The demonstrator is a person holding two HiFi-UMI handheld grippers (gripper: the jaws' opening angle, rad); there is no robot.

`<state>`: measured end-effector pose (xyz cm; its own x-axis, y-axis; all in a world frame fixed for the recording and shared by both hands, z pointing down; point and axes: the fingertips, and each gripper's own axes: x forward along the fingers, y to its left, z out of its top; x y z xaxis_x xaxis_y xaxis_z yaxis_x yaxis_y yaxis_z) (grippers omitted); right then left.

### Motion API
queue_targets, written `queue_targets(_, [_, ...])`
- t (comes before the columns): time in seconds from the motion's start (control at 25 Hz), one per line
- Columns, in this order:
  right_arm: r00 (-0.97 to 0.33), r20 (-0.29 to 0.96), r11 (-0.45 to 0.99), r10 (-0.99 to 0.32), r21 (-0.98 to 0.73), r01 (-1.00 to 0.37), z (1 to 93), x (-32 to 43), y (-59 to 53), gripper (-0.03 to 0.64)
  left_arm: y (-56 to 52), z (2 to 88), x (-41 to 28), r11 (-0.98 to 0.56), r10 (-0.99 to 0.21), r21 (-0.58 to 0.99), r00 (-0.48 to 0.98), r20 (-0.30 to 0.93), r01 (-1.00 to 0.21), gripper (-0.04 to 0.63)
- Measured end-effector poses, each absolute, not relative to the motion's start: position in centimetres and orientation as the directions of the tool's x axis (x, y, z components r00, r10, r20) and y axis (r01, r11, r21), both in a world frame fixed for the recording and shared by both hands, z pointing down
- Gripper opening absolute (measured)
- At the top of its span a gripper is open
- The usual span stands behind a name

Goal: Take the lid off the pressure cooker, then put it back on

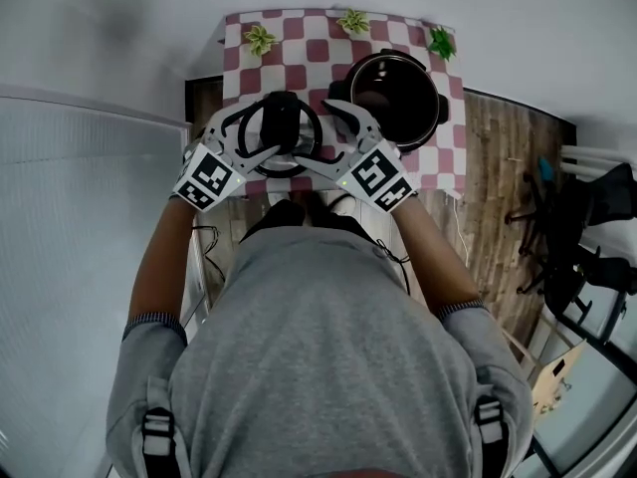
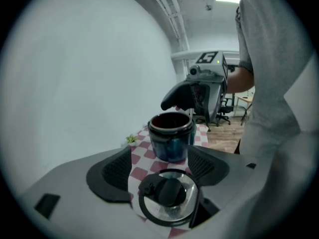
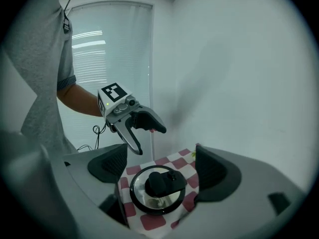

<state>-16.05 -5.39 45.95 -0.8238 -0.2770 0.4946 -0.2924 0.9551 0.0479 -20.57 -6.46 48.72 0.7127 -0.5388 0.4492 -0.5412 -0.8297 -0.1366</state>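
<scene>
The pressure cooker pot (image 1: 396, 96) stands uncovered on the checkered cloth, right of the middle. Its glass lid (image 1: 282, 137), with a black knob, lies flat on the cloth to the pot's left. My left gripper (image 1: 261, 132) reaches over the lid from the left and my right gripper (image 1: 323, 137) from the right. In the left gripper view the lid (image 2: 169, 195) lies low between the wide jaws of the left gripper (image 2: 162, 168), untouched by the pads, with the pot (image 2: 172, 136) beyond. The right gripper (image 3: 159, 166) also stands open above the lid (image 3: 158, 188).
Three small green plants (image 1: 260, 39) (image 1: 352, 21) (image 1: 440, 42) sit along the table's far edge by the white wall. Wooden floor lies to the right, with a black office chair (image 1: 577, 237). The table (image 1: 204, 93) is small, and the person stands close at its near edge.
</scene>
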Motion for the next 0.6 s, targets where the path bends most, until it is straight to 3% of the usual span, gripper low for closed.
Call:
queue_targets(0.2, [-0.785, 0.584, 0.971, -0.204, 0.018, -0.239, 50.0, -18.9, -4.6, 0.439, -5.7, 55.0, -21.3, -0.895, -0.416, -0.152, 0.665, 0.62, -0.419, 0.357])
queue_targets(0.6, [-0.654, 0.752, 0.981, -0.084, -0.053, -0.187, 59.4, -21.0, -4.0, 0.423, -5.3, 63.4, -22.3, -0.966, -0.211, -0.085, 0.556, 0.804, -0.244, 0.357])
